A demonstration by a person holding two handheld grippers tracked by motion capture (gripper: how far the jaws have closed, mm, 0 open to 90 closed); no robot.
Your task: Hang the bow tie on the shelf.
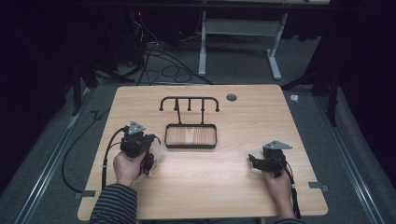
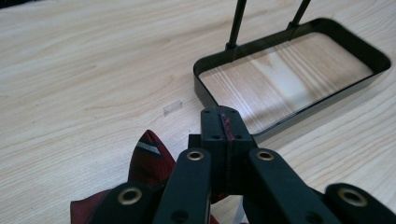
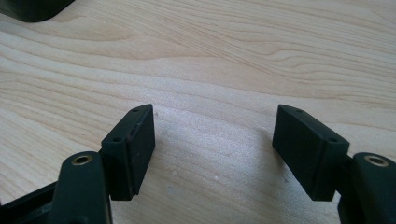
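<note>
- The tie [image 2: 149, 154], dark red with a pale stripe, hangs in folds under the left gripper [image 2: 226, 128], just off the rack's tray [image 2: 205, 88] on its near left side; part of it appears to sit in a clear wrapper.
- The left gripper's jaws are pressed together, with a thin red edge of the cloth caught in the seam between the pads, so it is pinching the tie.
- In the high view the tie [image 1: 149, 163] dangles below the left gripper [image 1: 140, 142], which the left hand [image 1: 125, 168] holds up off the table [image 1: 210, 186], left of the tray.
- The rack [image 1: 189, 103] stands behind the tray, a bar with short hooks on two uprights, well clear of the tie.
- The right gripper [image 3: 215, 140] has its jaws spread wide over bare wood with nothing between them; it waits to the right of the tray, near the table's front.
- Step in hand, as I judge it: the tie is picked up and being carried toward the rack.
- The next move calls for raising the tie above the bar and draping or hooking it there; the idle right gripper could steady the loose end, since limp cloth may slip or snag.
</note>
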